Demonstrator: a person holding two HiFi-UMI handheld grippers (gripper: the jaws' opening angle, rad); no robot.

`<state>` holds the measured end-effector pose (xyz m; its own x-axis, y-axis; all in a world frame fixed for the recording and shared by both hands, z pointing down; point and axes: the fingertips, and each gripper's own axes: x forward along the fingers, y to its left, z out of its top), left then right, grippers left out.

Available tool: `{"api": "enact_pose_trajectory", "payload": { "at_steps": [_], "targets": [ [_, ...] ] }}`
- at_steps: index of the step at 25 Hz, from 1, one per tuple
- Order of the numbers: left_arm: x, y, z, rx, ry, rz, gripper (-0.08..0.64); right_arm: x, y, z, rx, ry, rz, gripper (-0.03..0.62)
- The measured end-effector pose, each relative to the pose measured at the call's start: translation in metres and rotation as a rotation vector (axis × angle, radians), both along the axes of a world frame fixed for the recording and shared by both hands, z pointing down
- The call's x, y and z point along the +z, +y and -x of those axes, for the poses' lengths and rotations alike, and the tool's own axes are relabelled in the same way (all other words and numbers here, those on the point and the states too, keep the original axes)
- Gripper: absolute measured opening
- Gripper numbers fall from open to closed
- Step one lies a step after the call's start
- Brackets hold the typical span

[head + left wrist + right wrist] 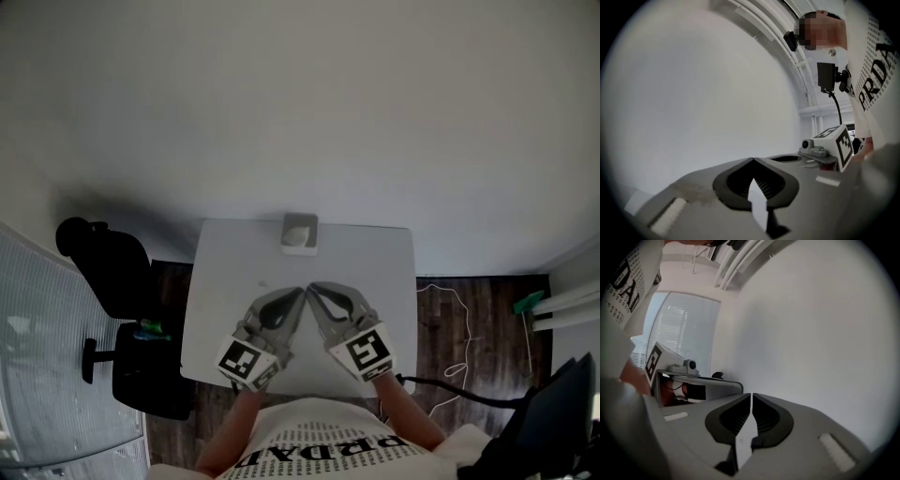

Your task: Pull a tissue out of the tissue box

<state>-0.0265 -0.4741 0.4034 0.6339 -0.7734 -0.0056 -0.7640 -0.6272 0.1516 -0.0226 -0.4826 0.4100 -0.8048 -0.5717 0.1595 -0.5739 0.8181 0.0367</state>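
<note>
Jaws pressed tip to tip on left gripper (298, 292) and right gripper (313, 287), nothing pinched. Both over white table (225, 281). Tissue box (299, 234) at table's far edge, apart from both.

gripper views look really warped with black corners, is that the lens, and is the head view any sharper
Left gripper view: a fisheye circle with black corners, straight lines bend, and the left gripper sits close to the lens and looks soft. Right gripper view: same dark rim and bending, with the window as the brightest area. Head view: dim and soft, the tissue box small and without detail.
</note>
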Motion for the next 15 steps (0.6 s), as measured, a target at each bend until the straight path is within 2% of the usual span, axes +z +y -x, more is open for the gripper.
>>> {"api": "enact_pose_trajectory", "payload": {
  "at_steps": [7, 15],
  "targets": [
    [0.017, -0.027, 0.003, 0.037, 0.024, 0.042, -0.008, 0.020, -0.030, 0.003, 0.031, 0.064, 0.021, 0.020],
    [0.047, -0.057, 0.010, 0.044, 0.028, 0.095, -0.008, 0.052, -0.063, 0.010, 0.044, 0.092, 0.078, 0.029]
  ]
}}
